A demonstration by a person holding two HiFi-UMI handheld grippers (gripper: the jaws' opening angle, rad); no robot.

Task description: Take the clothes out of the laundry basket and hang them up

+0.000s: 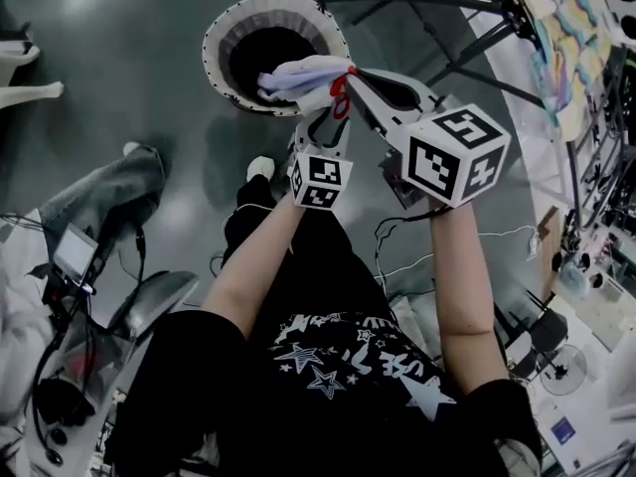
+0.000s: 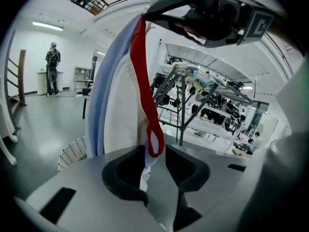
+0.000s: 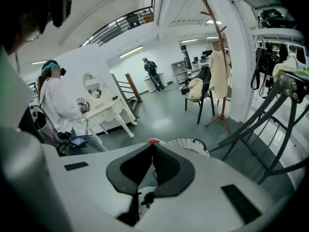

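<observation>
A white and pale-blue garment (image 1: 303, 76) with red trim hangs over the round white laundry basket (image 1: 221, 38). My right gripper (image 1: 348, 76) is shut on the red trim at the garment's top; in the right gripper view only a red scrap (image 3: 152, 142) shows at the closed tips. Just below it, my left gripper (image 1: 333, 117) has its jaws apart. In the left gripper view the garment (image 2: 116, 95) drops from the right gripper (image 2: 212, 13), and its red loop (image 2: 154, 144) and white cloth hang loosely between the left gripper's (image 2: 155, 151) pads.
A dark metal drying rack (image 1: 467, 8) stands to the right with a colourful cloth (image 1: 571, 38) on it. A seated person (image 1: 99, 197) with a device is at the left. A white table (image 3: 108, 112), chair (image 3: 200, 93) and coat stand (image 3: 219, 57) stand farther off.
</observation>
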